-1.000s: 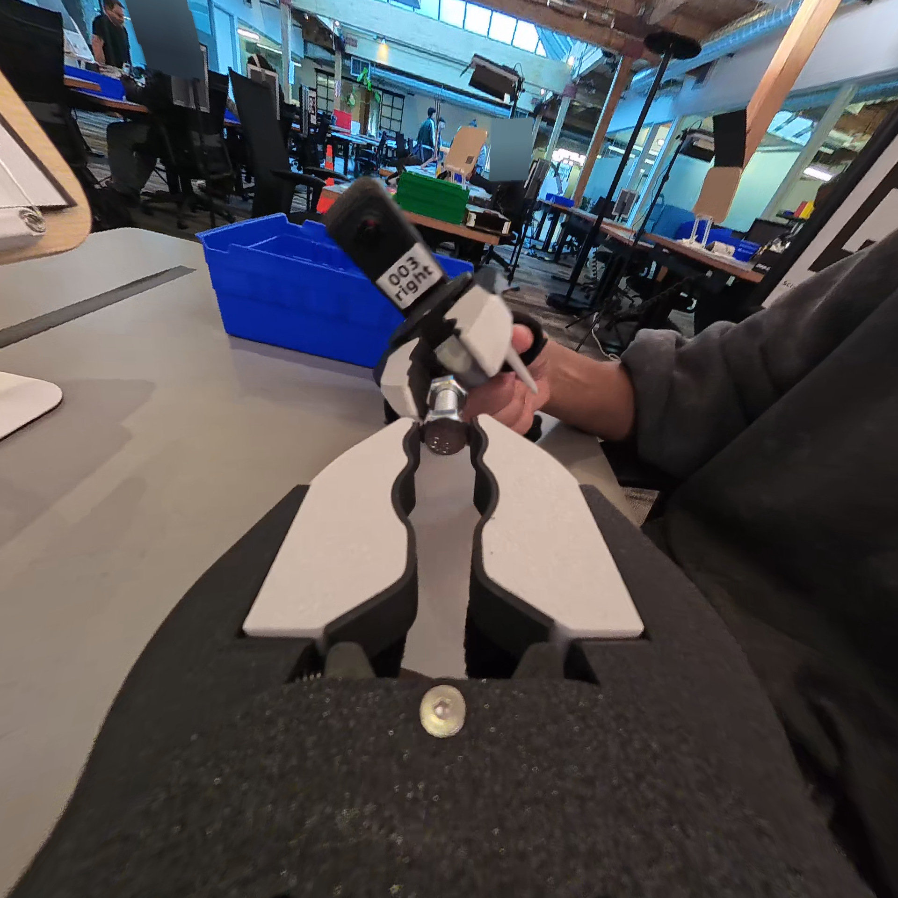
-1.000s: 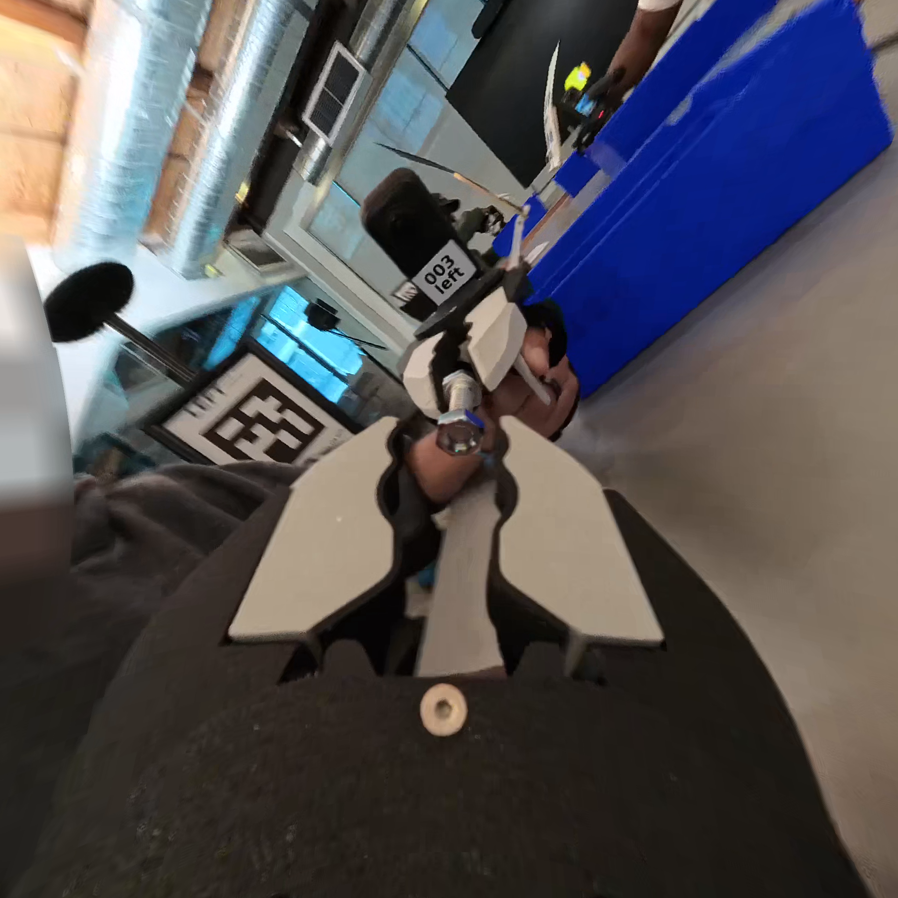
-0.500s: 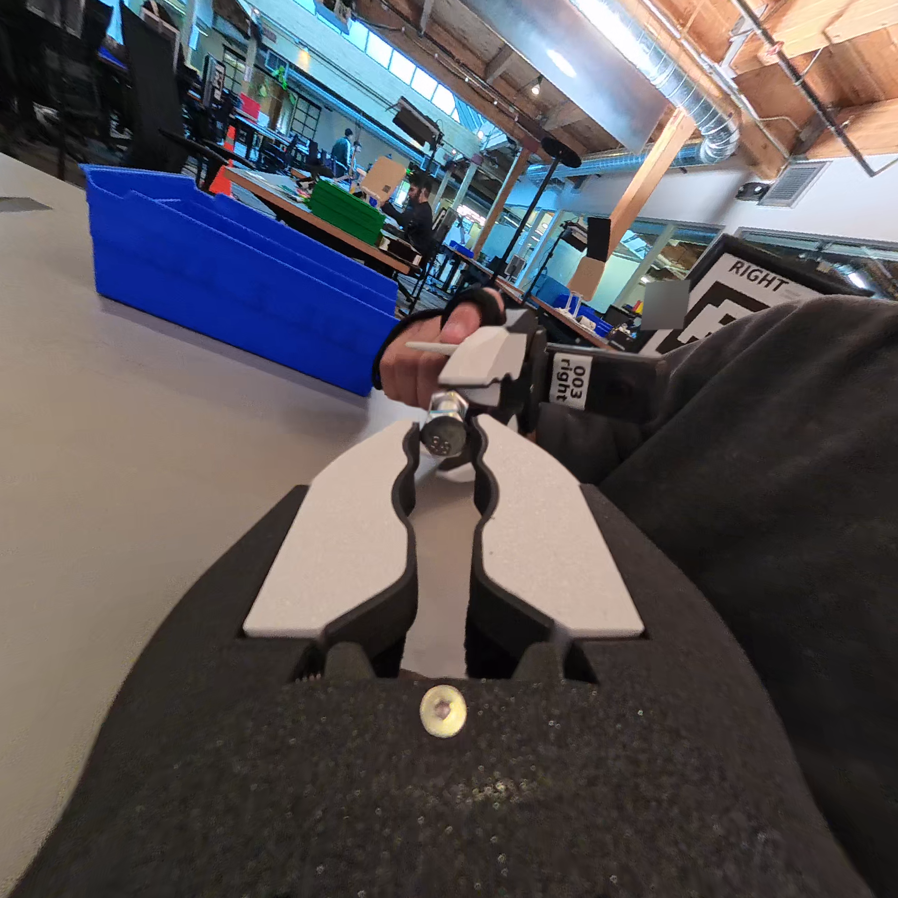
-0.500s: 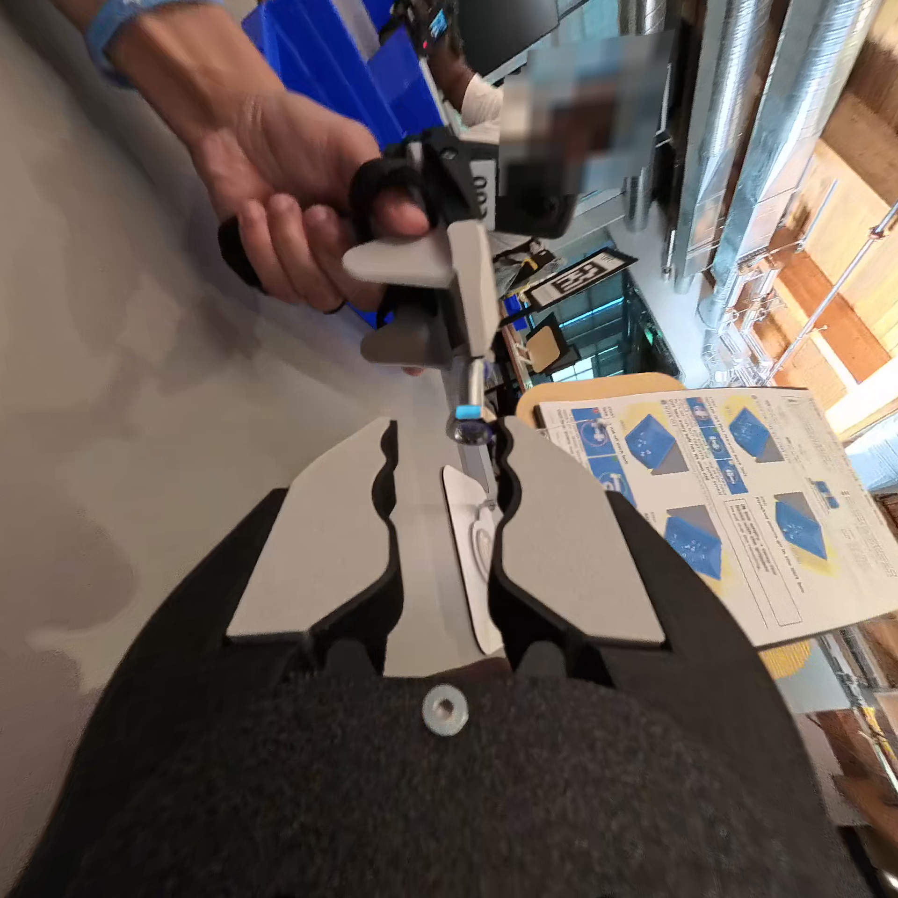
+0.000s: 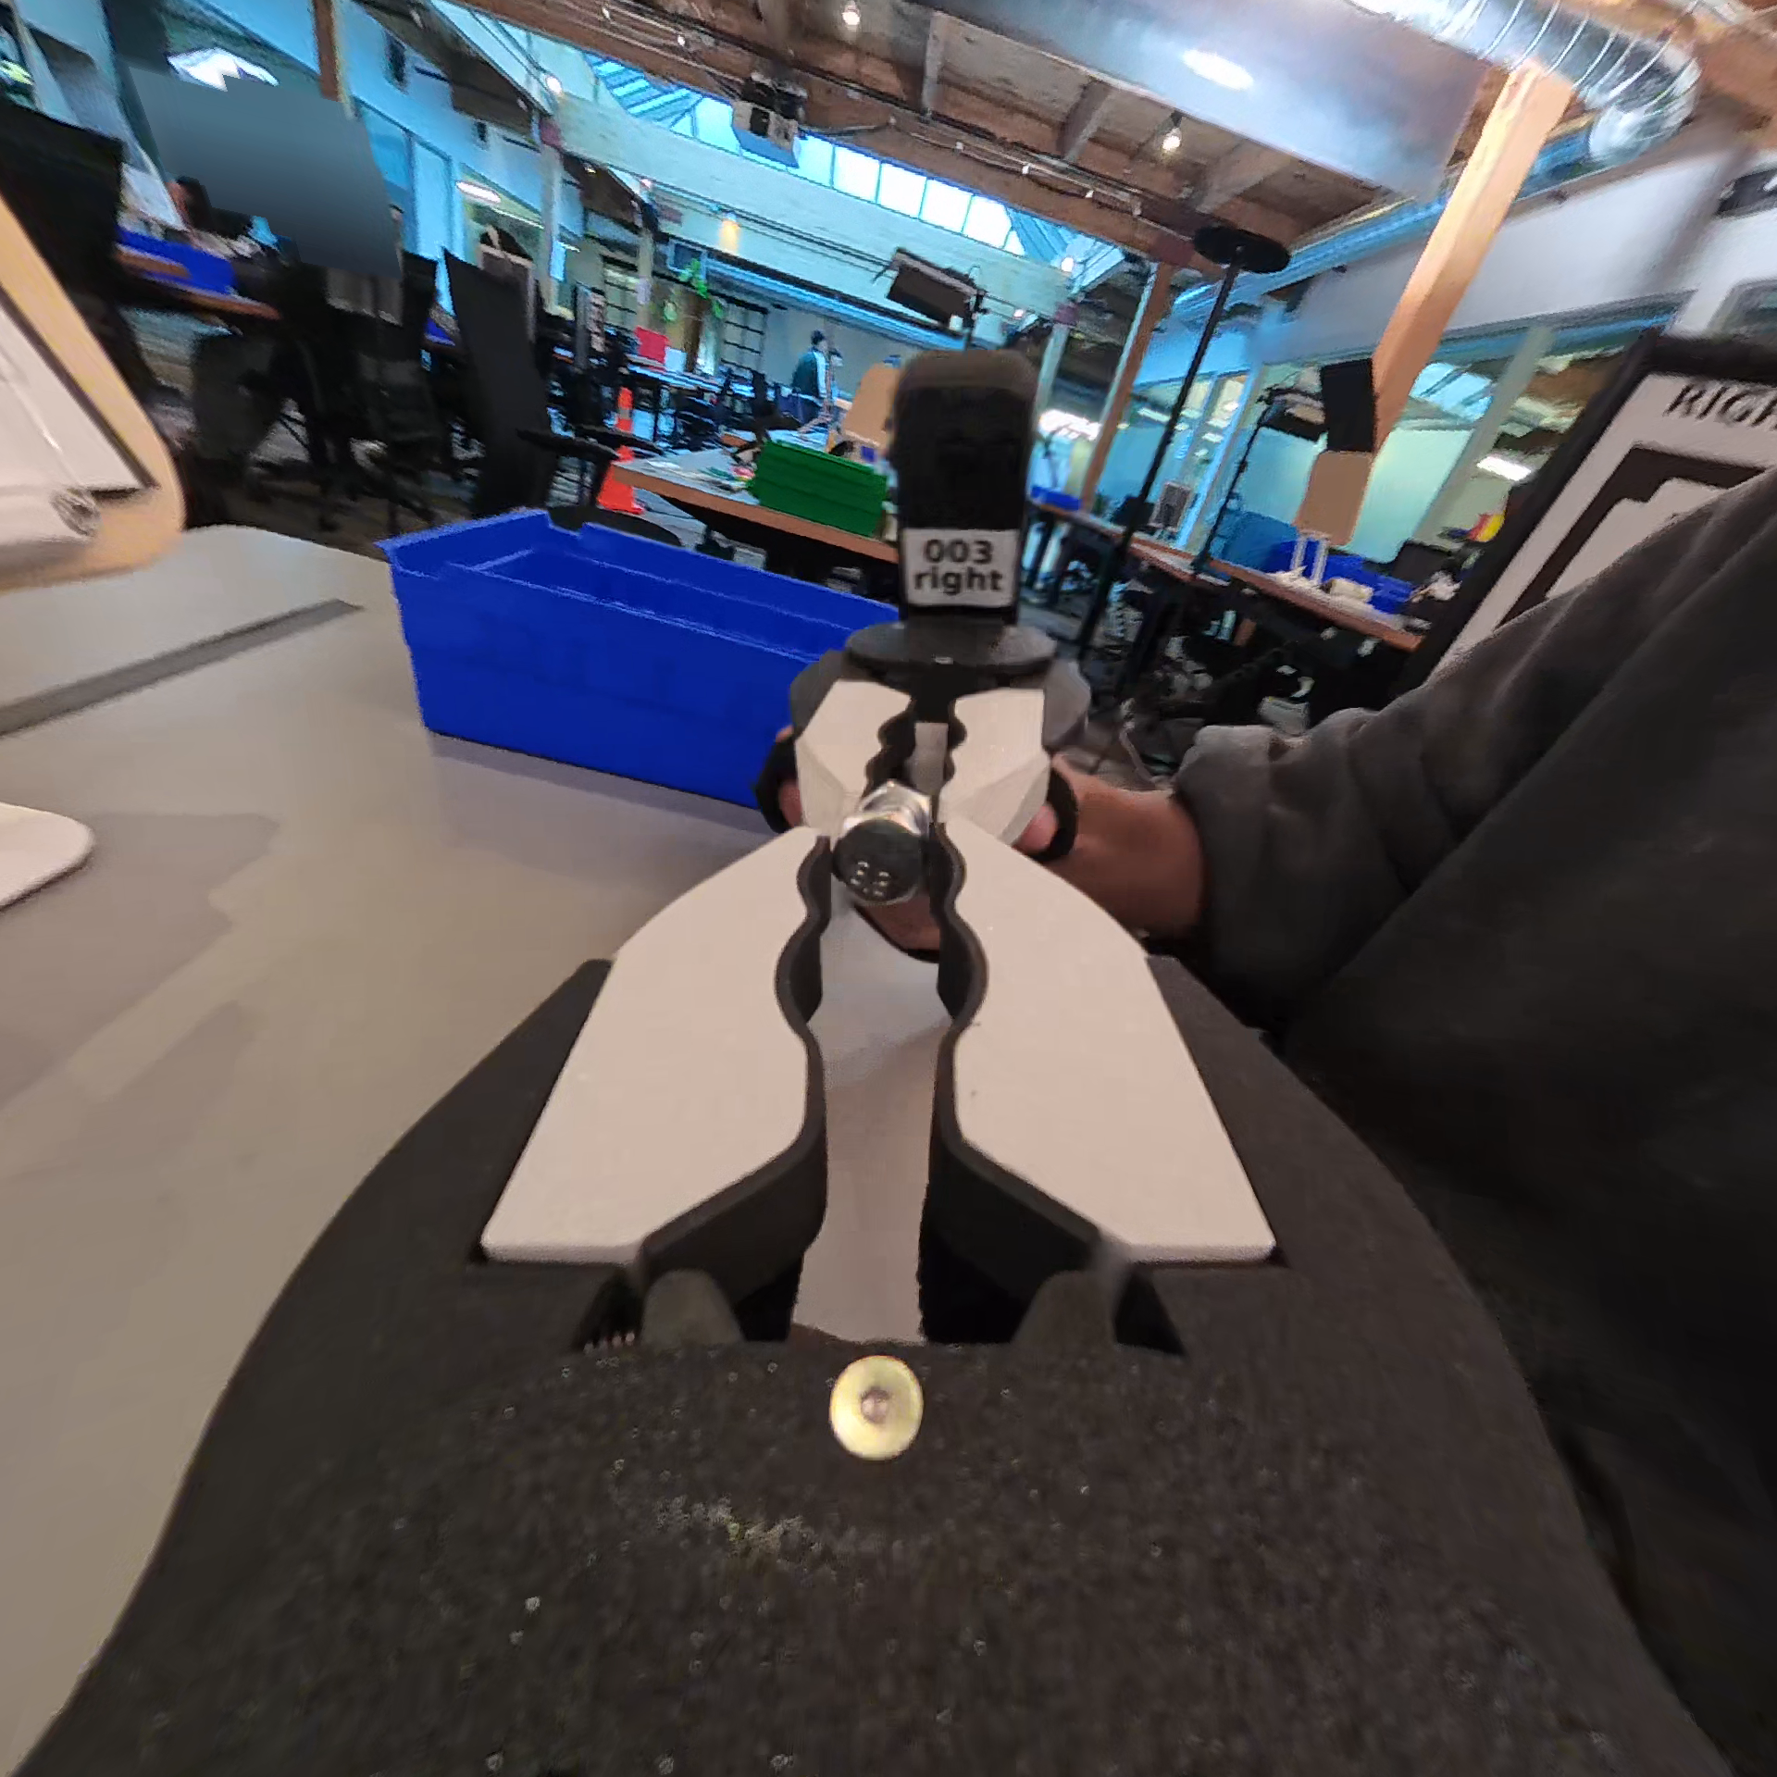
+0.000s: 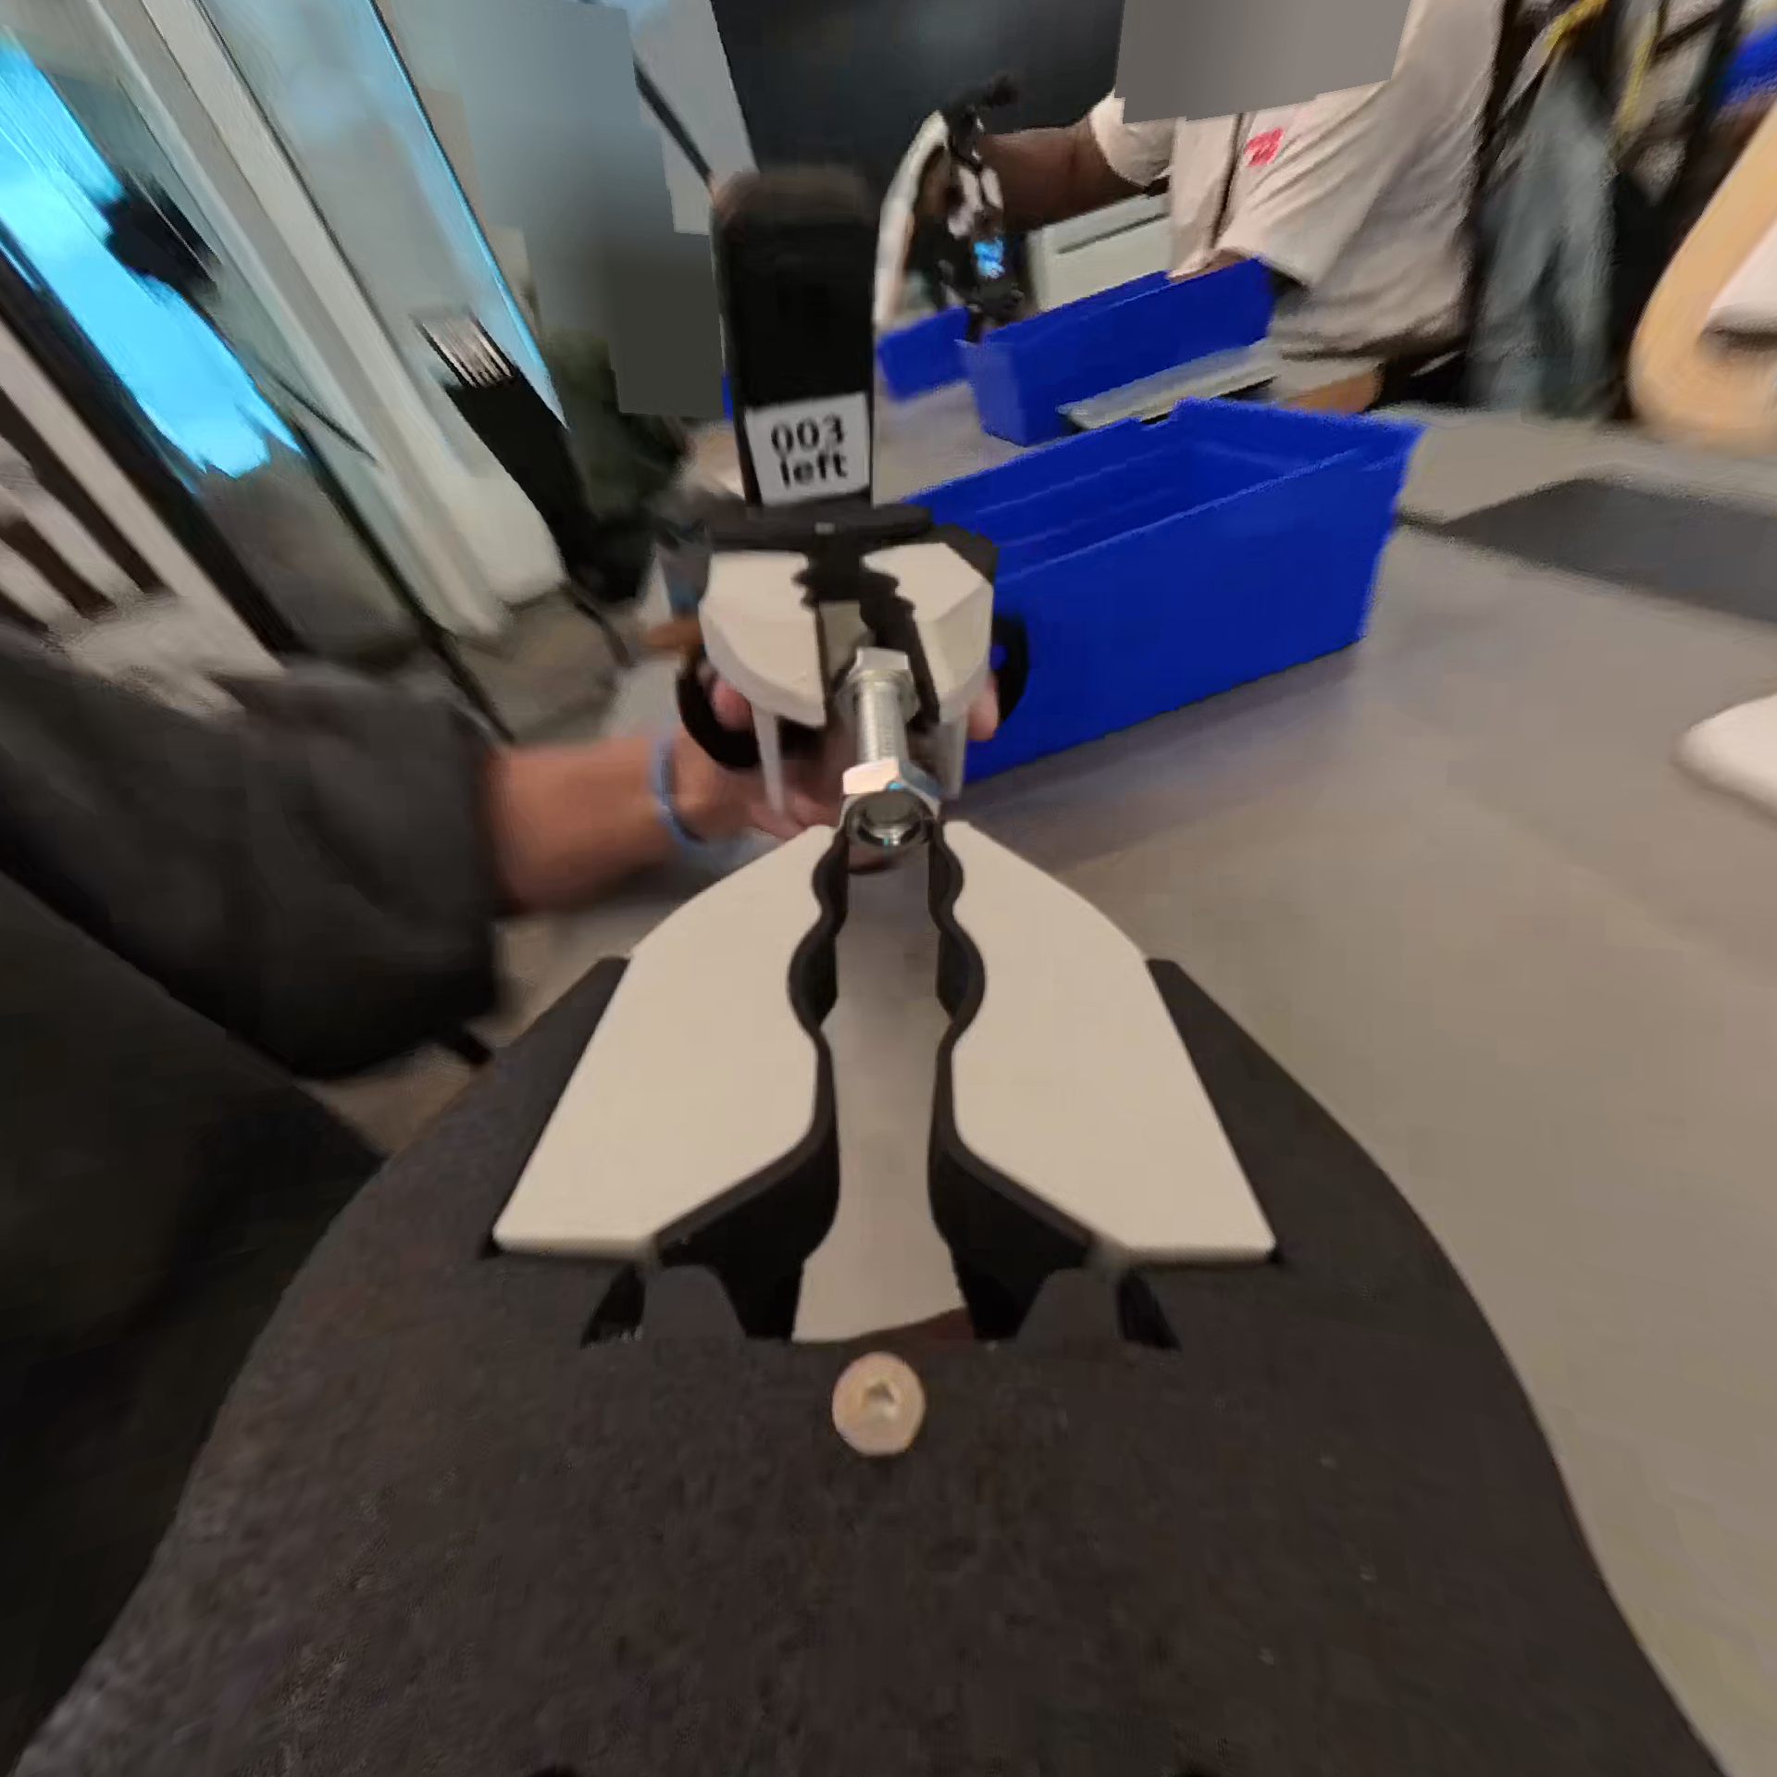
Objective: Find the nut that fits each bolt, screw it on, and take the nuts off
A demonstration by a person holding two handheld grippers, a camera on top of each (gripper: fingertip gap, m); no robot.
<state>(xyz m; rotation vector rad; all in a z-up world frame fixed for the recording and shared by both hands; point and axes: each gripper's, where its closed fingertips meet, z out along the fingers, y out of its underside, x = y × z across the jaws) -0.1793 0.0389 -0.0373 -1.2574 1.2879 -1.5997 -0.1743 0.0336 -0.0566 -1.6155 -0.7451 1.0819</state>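
Grey table (image 6: 1442, 913) w/ blue bin (image 6: 1202, 567) behind. Left gripper (image 5: 883, 865) pinches the hex bolt (image 5: 880, 863) head; right gripper (image 6: 889, 832) pinches the nut (image 6: 889, 784) at the thread end, both held above the table. Keep both on one axis, turn the nut slowly, don't tilt.

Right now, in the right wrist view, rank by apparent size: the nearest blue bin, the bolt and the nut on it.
1. Blue bin, by far the largest.
2. Bolt, its threaded shank spanning both sets of tongs.
3. Nut, smallest, though it sits nearest the camera, which enlarges it.
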